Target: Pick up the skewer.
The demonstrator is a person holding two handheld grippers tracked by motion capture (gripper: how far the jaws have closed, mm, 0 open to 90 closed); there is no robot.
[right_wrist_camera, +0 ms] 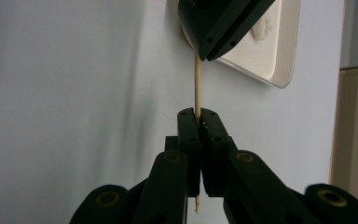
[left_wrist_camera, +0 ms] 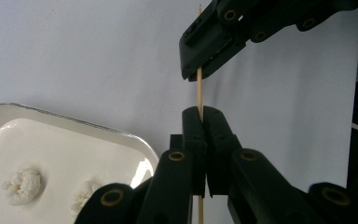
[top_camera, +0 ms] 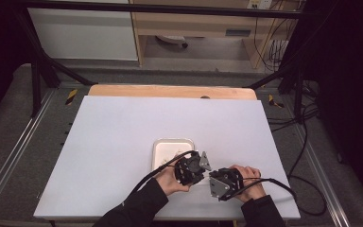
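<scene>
A thin wooden skewer point(left_wrist_camera: 199, 93) runs between my two grippers just above the white table. In the left gripper view my left gripper point(left_wrist_camera: 201, 113) is shut on one part of it, and my right gripper point(left_wrist_camera: 196, 72) clamps it farther along. The right gripper view mirrors this: my right gripper point(right_wrist_camera: 197, 114) is shut on the skewer point(right_wrist_camera: 197, 84), with the left gripper point(right_wrist_camera: 205, 55) pinching it beyond. In the high view both grippers, left point(top_camera: 199, 165) and right point(top_camera: 213, 178), meet tip to tip near the table's front edge.
A white tray point(top_camera: 172, 141) sits just behind the grippers, and it holds two small pale lumps point(left_wrist_camera: 23, 186). The white table top point(top_camera: 118, 132) stretches to the left, right and back. A wooden strip point(top_camera: 170, 91) borders the far edge.
</scene>
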